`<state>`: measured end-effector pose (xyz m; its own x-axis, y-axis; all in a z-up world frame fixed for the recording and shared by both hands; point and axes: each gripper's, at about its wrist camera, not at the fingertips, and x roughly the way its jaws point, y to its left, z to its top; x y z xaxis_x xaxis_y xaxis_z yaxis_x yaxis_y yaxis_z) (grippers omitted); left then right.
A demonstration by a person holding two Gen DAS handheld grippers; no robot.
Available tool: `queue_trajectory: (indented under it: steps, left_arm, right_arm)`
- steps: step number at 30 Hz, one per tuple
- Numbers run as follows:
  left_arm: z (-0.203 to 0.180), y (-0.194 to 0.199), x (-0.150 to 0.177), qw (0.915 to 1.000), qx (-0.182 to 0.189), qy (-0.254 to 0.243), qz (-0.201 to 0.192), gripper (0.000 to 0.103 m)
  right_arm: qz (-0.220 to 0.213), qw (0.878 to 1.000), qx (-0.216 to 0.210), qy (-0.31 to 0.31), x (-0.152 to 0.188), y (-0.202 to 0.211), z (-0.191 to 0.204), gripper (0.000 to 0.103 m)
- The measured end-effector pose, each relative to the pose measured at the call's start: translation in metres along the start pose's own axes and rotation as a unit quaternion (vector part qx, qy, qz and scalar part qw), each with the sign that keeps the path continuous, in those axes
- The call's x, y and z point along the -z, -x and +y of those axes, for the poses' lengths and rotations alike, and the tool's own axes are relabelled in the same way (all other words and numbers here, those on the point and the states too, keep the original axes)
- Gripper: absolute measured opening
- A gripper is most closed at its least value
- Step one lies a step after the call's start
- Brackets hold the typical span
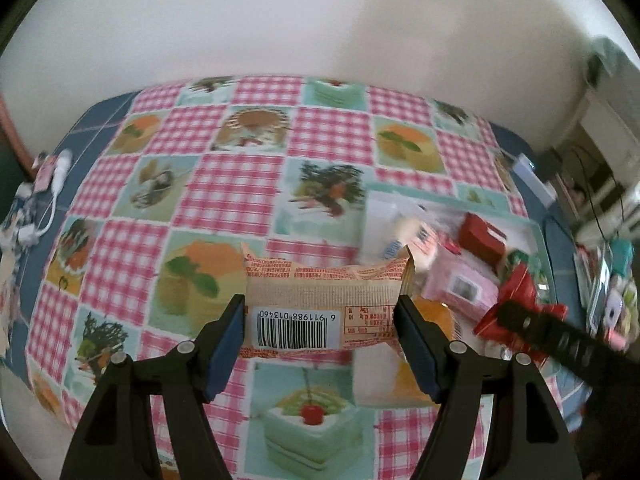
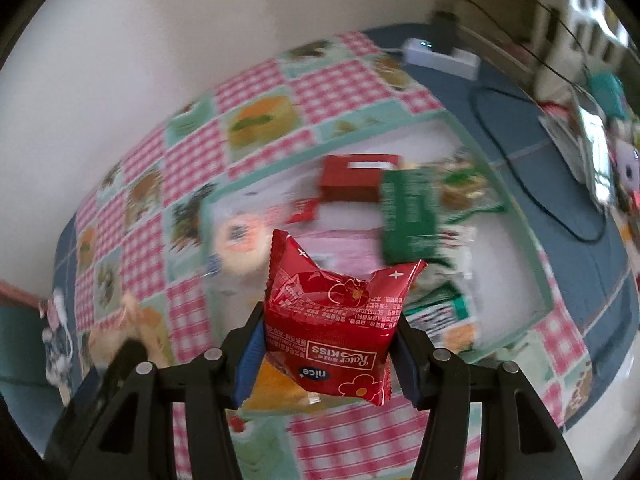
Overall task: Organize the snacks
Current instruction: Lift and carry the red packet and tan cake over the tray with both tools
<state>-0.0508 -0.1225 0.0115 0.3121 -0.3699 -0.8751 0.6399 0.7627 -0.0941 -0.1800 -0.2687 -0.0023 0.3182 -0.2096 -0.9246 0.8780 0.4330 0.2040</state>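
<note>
My left gripper (image 1: 320,314) is shut on a beige and orange snack packet (image 1: 324,280), barcode side up, its blue pads pressing on both ends above the checked tablecloth. My right gripper (image 2: 328,328) is shut on a red "nice" snack packet (image 2: 332,292), held over the cloth beside a white tray with a mint rim (image 2: 516,220). In the tray lie a red box (image 2: 356,178), a green packet (image 2: 408,216) and a pink packet (image 1: 460,284). In the left wrist view the right gripper (image 1: 510,314) and its red packet (image 1: 520,284) show at the right.
An orange packet (image 1: 436,316) lies on the cloth under the held snacks. A white power strip (image 2: 440,54) and a black cable (image 2: 520,172) lie beyond the tray. White earphones (image 1: 56,176) sit at the table's left edge, mixed clutter (image 1: 608,280) at its right. A wall stands behind.
</note>
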Motion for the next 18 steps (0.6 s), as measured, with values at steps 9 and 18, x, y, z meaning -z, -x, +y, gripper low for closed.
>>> queue_trajectory:
  steps: [9, 18]
  left_arm:
    - [-0.036, -0.011, 0.003, 0.9990, 0.024, -0.038, 0.005, 0.074]
    - [-0.030, -0.054, -0.003, 0.9987, -0.029, -0.025, 0.034, 0.074]
  right_arm:
    - [0.005, 0.998, 0.013, -0.061, -0.016, -0.002, -0.052, 0.060]
    - [0.015, 0.999, 0.011, -0.044, -0.013, -0.008, -0.043, 0.060]
